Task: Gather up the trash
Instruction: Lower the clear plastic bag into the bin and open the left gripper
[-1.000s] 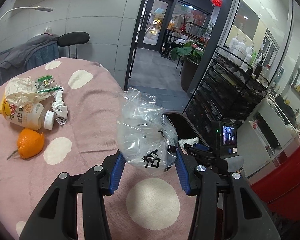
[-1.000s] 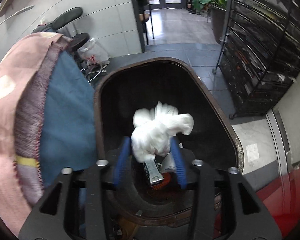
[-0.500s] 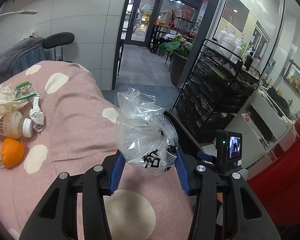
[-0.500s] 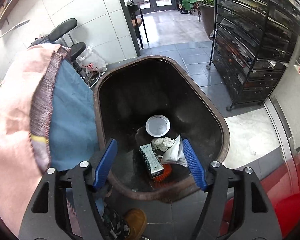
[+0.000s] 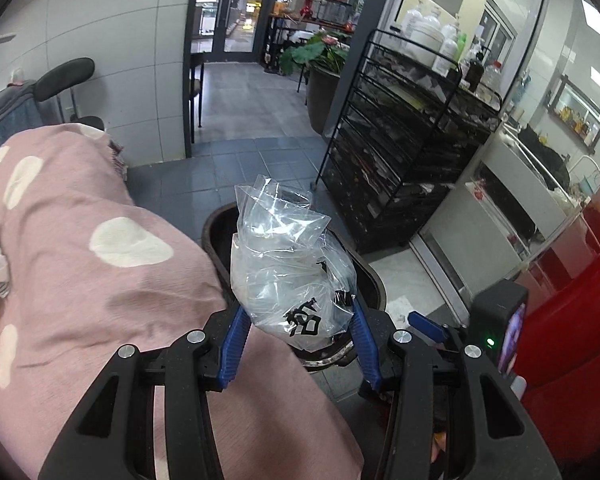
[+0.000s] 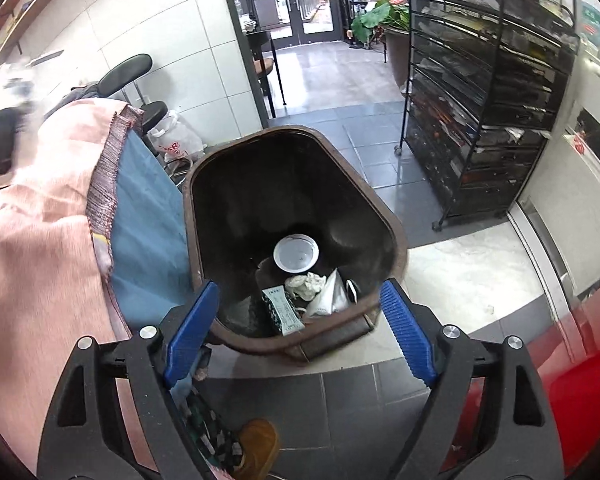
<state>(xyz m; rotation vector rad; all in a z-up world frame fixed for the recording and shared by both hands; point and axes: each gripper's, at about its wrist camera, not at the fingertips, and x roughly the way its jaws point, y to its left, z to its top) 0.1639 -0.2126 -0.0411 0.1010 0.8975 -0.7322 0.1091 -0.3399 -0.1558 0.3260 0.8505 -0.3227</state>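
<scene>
Left gripper (image 5: 296, 340): its two blue-padded fingers are clamped on a clear plastic bag, one pad pressed into each side of the bag's lower part.
Plastic bag (image 5: 288, 268): transparent, crumpled and puffed up, with glossy creases, black printed characters low on its front and a twisted, open-looking top that stands above the pads; it is held over the near rim of the trash bin, just beside the table edge.
Right gripper (image 6: 300, 320): its jaws are spread wide with nothing between the blue pads; it hangs above the near rim of the bin and looks down into it.
Trash bin (image 6: 384, 216): dark brown, with a rounded rim and black inner walls; it stands on the grey tiled floor, touching or just beside the draped table.
Bin contents: at the bottom lie a round white lid (image 6: 296, 254), a crumpled white tissue (image 6: 306, 285), a white wrapper (image 6: 330, 300) and a small green carton (image 6: 282, 310), all close together.
Tablecloth (image 5: 100, 280): pink with white spots; it covers the table to the left of the bin, with a blue layer (image 6: 148, 232) hanging under it.
Wire rack (image 5: 404, 176): black, loaded shelves, standing well beyond the bin on the right.
Glass doors (image 5: 228, 12): farthest back, past the tiled floor.
</scene>
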